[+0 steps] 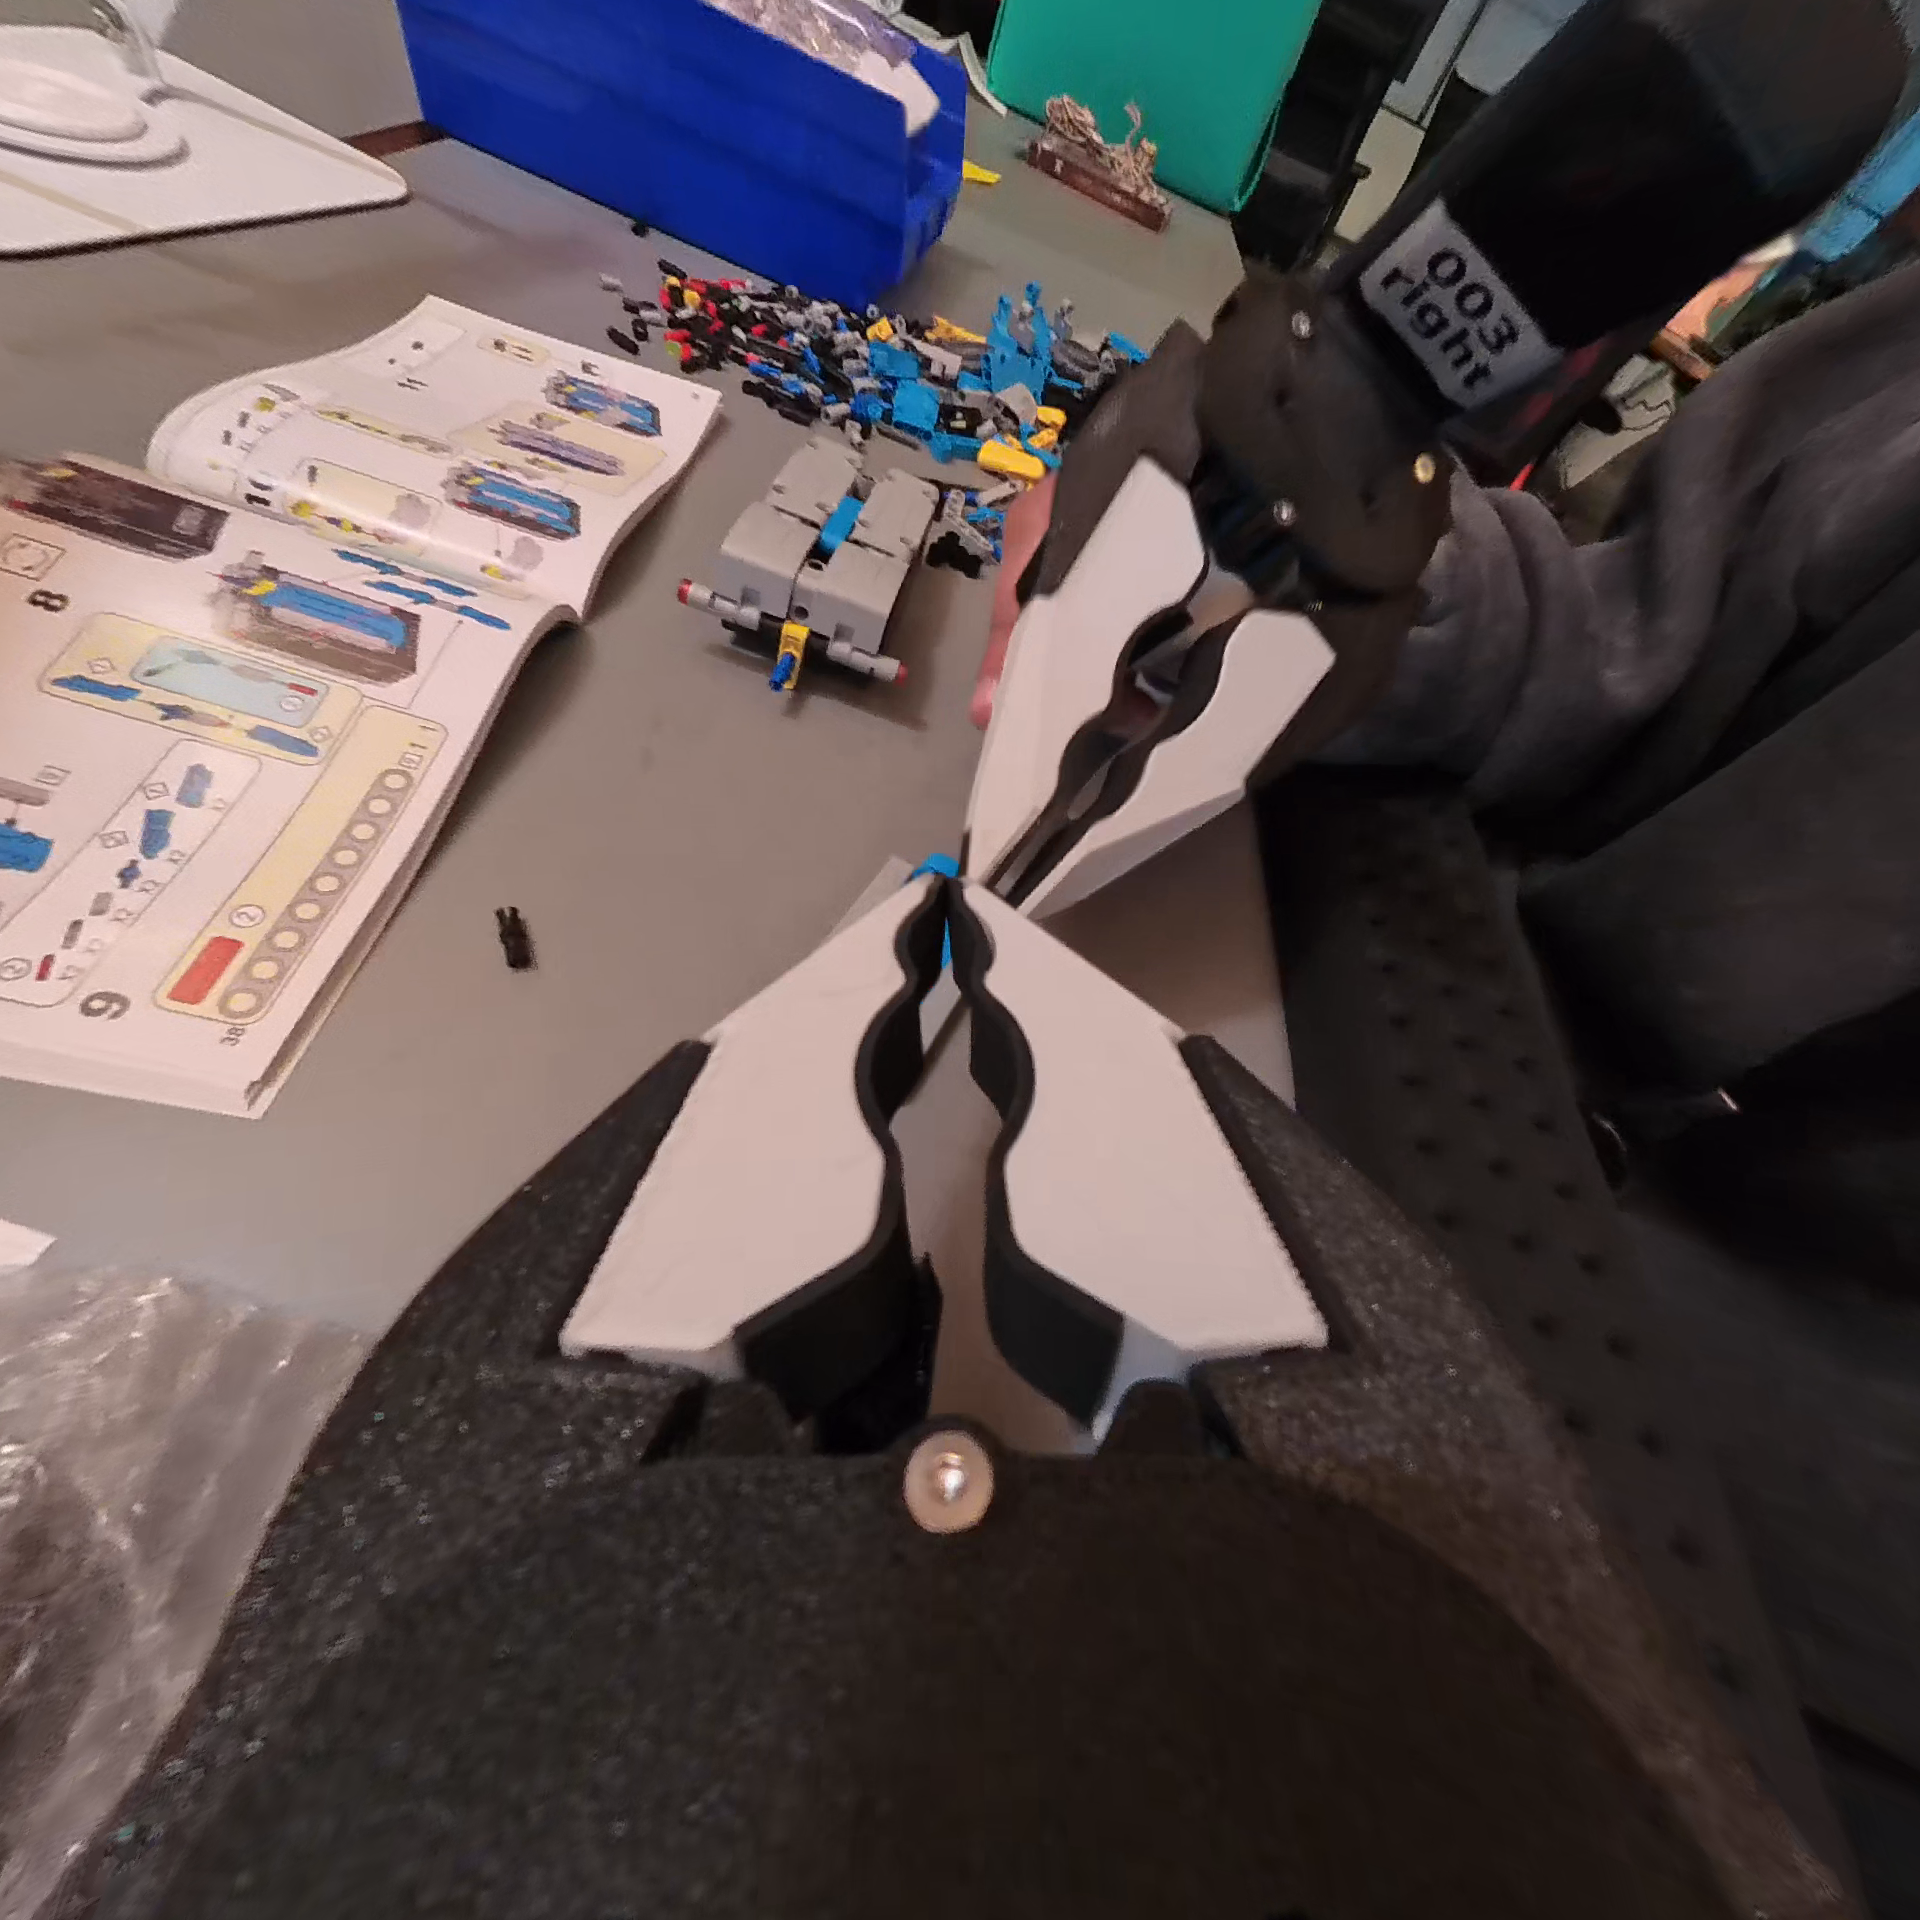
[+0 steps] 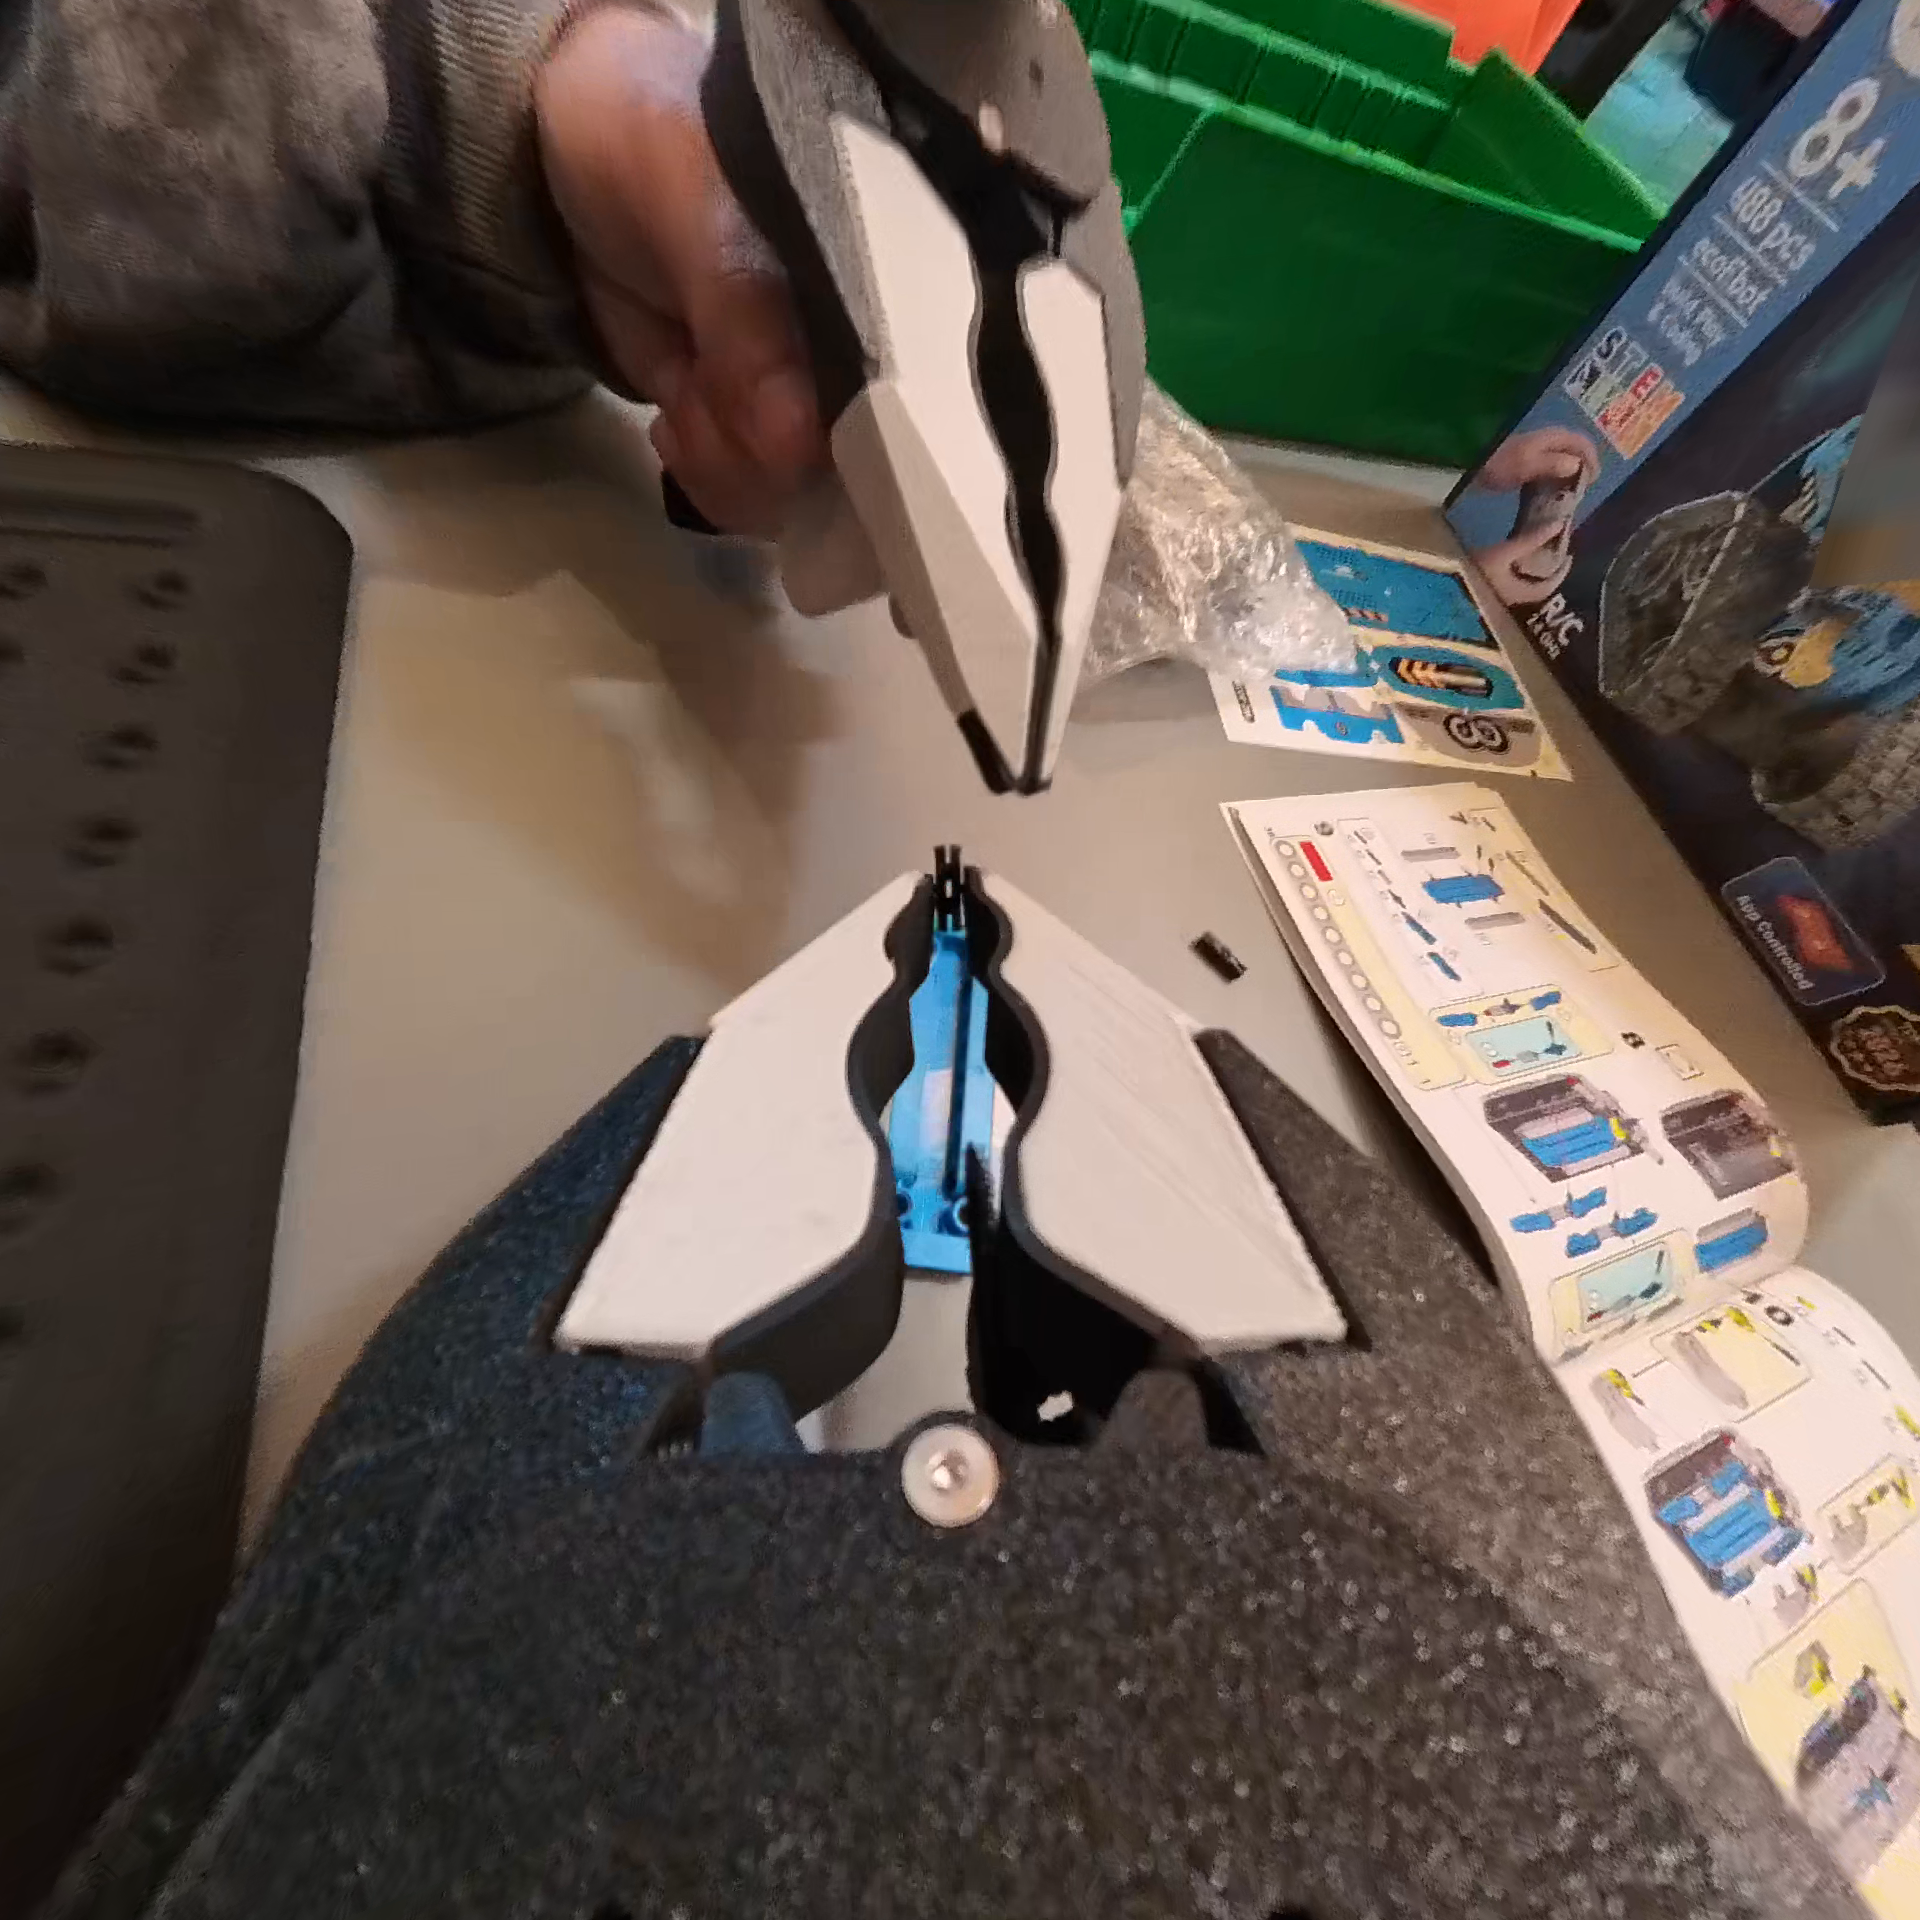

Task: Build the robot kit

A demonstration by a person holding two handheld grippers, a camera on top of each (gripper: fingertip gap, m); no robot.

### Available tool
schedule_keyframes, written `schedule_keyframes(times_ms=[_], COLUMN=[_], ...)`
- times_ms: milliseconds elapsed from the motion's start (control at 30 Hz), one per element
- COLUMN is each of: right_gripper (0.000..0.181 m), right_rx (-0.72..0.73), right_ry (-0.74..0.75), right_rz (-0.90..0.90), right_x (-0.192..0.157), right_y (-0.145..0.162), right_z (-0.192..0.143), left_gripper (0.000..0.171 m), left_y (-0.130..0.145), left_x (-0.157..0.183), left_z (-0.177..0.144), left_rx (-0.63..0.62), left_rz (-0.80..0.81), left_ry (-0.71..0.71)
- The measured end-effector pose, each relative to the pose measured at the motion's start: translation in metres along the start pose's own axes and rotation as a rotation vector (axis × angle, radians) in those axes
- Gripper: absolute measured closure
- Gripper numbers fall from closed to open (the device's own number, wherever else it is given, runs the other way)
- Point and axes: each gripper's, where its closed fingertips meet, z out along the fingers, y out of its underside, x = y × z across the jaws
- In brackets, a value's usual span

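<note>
My right gripper is shut on a long blue building beam that lies along the gap between its fingers. A black pin sticks out past its tips. My left gripper is shut, and I see nothing held in it. It comes down from above in the right wrist view, tips a short gap from the black pin. In the left wrist view the right gripper comes in from the upper right, tip to tip with mine. A bit of the blue beam shows there.
An open instruction booklet lies on the grey table, a loose black pin beside it. Farther off are a grey half-built model, a pile of small pieces, a blue bin, green bins, a set box, a sticker sheet and a plastic bag. My two grippers' fingertips are within a few centimetres of each other. The loose black pin is about 11 centimetres from both grippers' fingertips. Look for it in the right wrist view too.
</note>
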Motion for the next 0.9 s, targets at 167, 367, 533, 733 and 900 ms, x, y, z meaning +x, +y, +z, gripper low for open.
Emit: schedule_keyframes(times_ms=[167, 367, 533, 733, 900], right_gripper=[0.178, 0.178, 0.178, 0.178, 0.178], right_rx=[0.005, -0.032, -0.069, -0.121, -0.228], right_ry=[-0.009, -0.006, -0.073, -0.132, -0.275], right_rz=[0.013, 0.050, 0.213, 0.277, 0.153], right_x=[-0.001, 0.003, 0.001, 0.006, -0.003], right_y=[-0.001, 0.006, 0.017, 0.020, 0.031], right_z=[0.000, 0.005, 0.008, 0.015, 0.019], left_gripper=[0.171, 0.171, 0.171, 0.144, 0.123], left_y=[0.008, 0.013, 0.022, 0.039, 0.059], left_x=[0.010, 0.002, -0.004, -0.021, -0.017], left_z=[0.010, 0.014, 0.022, 0.007, 0.009], left_rx=[-0.029, -0.054, -0.128, -0.254, -0.338], left_rz=[0.015, 0.094, 0.336, 0.299, 0.319], left_ry=[0.036, -0.058, -0.227, -0.217, -0.089])
